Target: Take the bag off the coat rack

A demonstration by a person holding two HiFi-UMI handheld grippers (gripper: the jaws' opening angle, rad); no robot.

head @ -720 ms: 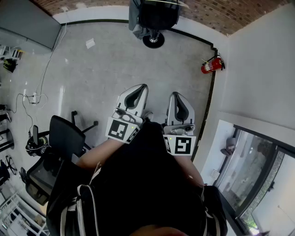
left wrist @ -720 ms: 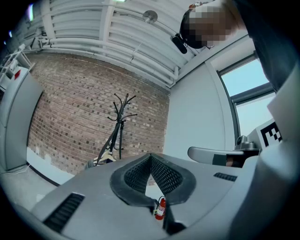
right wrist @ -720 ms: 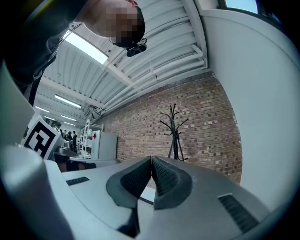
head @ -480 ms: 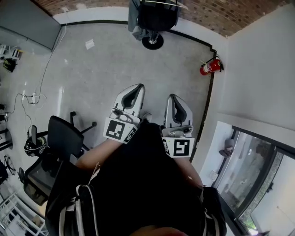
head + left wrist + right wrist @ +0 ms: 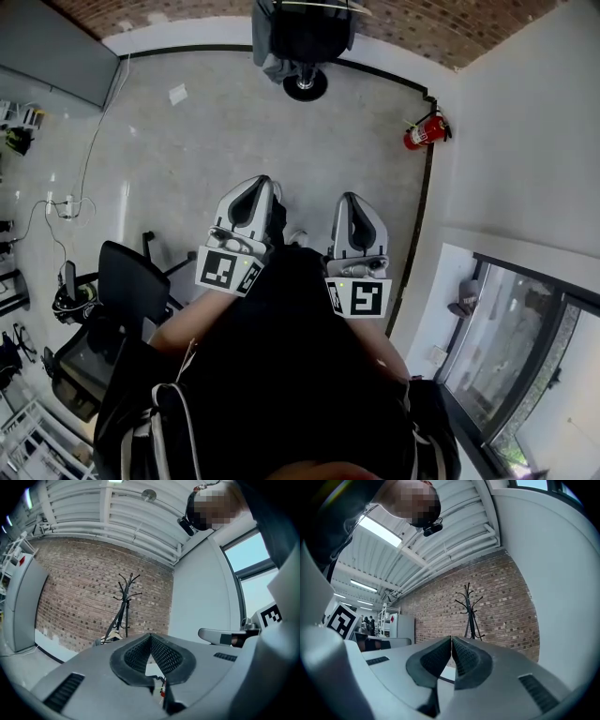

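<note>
The black coat rack (image 5: 305, 82) stands far ahead by the brick wall, with a dark bag (image 5: 307, 30) hanging on it. In the left gripper view the coat rack (image 5: 125, 603) has a strap slanting down to its left. In the right gripper view the coat rack (image 5: 470, 612) shows only its bare hooks. My left gripper (image 5: 255, 184) and right gripper (image 5: 354, 201) are held side by side in front of the person's body, well short of the rack. Both point at it. The left gripper (image 5: 150, 637) is shut and empty, and so is the right gripper (image 5: 451, 639).
A red fire extinguisher (image 5: 419, 134) sits at the right wall. A black office chair (image 5: 132, 281) stands at my left, with cables (image 5: 67, 201) on the floor beyond it. A scrap of paper (image 5: 177, 94) lies on the grey floor. A window (image 5: 511, 347) is at lower right.
Both grippers have shifted a little up and left in the head view, the left one more. Their jaws stay shut.
</note>
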